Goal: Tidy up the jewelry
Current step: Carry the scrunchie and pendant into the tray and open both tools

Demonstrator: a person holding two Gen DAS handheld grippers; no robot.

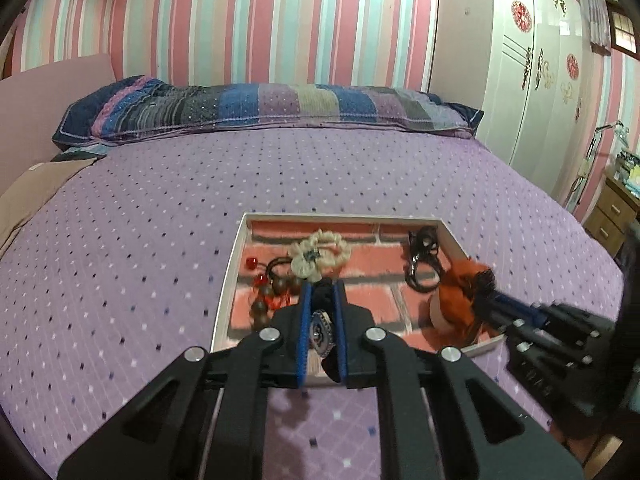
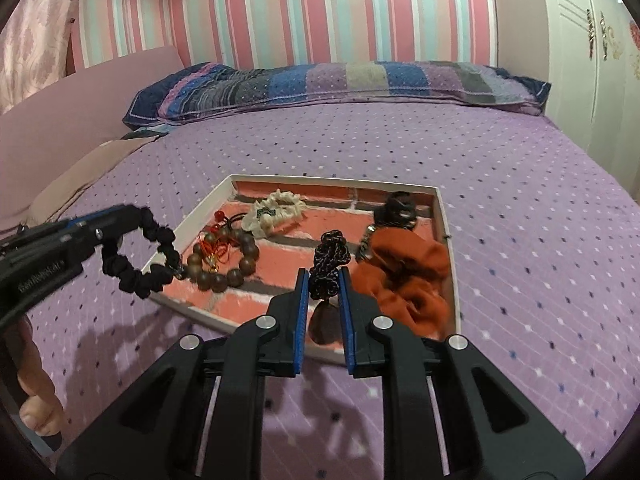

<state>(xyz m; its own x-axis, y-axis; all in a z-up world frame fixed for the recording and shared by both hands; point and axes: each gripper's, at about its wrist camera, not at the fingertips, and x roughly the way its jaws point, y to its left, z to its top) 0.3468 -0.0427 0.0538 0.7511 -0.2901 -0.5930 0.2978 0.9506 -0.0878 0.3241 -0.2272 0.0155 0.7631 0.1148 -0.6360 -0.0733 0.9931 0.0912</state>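
Note:
A shallow white tray [image 1: 230, 272] with a brick-pattern floor lies on the purple bed; it also shows in the right wrist view [image 2: 444, 220]. My left gripper [image 1: 323, 292] is shut on a black scrunchie [image 2: 148, 256] with a metal charm [image 1: 322, 338], held over the tray's near left edge. My right gripper [image 2: 324, 280] is shut on a dark braided cord [image 2: 330, 264] with a brown pendant [image 2: 322, 326], held above the tray's front. In the tray lie a brown bead bracelet [image 2: 224, 264], a cream scrunchie [image 2: 272, 212], an orange scrunchie [image 2: 404, 276] and a dark item [image 2: 398, 210].
The purple dotted bedspread [image 1: 160, 208] surrounds the tray. A striped pillow [image 1: 260, 110] lies along the far wall. A white wardrobe [image 1: 532, 80] and a wooden drawer unit [image 1: 612, 212] stand to the right of the bed.

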